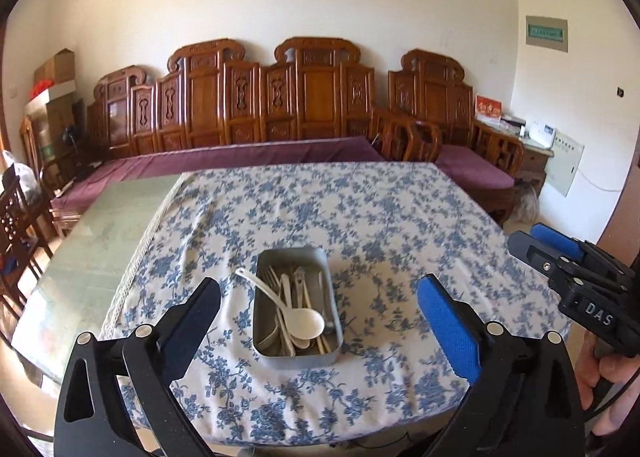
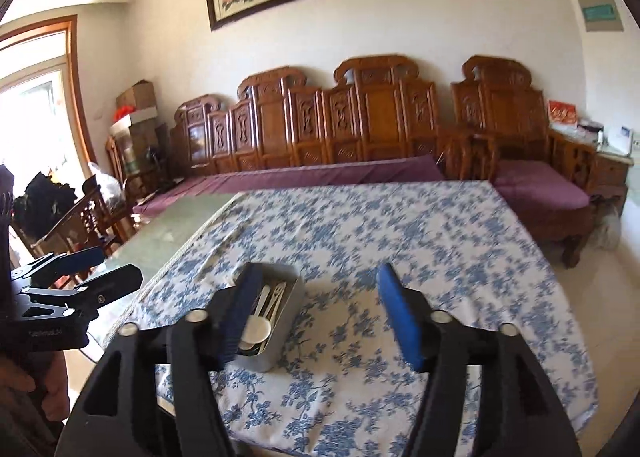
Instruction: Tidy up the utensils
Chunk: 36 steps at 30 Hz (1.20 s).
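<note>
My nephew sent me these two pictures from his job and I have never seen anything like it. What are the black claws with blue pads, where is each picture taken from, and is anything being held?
There is no robot here. A person holds a two-finger gripper in each hand, and each carries a wide-angle camera looking along its fingers. One picture comes from the left gripper, the other from the right gripper. Both stand open and hold nothing. On the blue flowered tablecloth sits a metal tin holding the utensils: a white spoon, forks and others. A carved wooden bench stands behind.
</note>
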Each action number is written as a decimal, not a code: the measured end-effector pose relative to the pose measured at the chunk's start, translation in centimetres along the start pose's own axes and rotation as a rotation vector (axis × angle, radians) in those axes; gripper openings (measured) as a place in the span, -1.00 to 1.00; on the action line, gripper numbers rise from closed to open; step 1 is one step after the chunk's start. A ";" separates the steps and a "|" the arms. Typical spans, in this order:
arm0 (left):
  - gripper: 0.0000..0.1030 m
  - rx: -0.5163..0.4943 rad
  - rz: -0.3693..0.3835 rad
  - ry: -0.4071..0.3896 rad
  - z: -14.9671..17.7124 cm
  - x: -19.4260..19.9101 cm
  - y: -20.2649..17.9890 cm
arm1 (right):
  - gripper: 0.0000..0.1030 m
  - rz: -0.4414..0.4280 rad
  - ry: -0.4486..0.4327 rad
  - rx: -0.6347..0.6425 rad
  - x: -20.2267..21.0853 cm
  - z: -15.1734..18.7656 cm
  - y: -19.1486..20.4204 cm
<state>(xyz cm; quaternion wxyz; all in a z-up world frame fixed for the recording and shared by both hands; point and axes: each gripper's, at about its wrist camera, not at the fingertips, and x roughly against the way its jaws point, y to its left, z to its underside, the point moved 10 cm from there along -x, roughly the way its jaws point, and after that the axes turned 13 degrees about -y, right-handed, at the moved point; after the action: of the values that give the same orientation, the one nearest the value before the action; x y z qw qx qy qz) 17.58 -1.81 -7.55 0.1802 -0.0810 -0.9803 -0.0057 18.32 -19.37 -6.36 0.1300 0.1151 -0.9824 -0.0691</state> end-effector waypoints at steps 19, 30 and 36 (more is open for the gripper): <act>0.85 -0.002 -0.076 -0.094 -3.8 4.4 0.1 | 0.95 0.072 -0.122 0.063 5.7 -4.3 0.1; 0.85 -0.022 -0.083 -0.109 -3.9 4.9 -0.3 | 0.95 0.079 -0.127 0.061 6.1 -4.5 0.2; 0.85 -0.020 -0.088 -0.118 -4.1 5.1 -0.2 | 0.95 0.079 -0.128 0.061 6.1 -4.6 0.2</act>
<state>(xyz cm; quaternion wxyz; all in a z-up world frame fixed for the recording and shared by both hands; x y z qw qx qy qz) 14.29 -1.42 -1.96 0.1210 -0.0398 -0.9917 -0.0188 13.77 -21.12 -0.48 0.0659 0.0754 -0.9941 -0.0409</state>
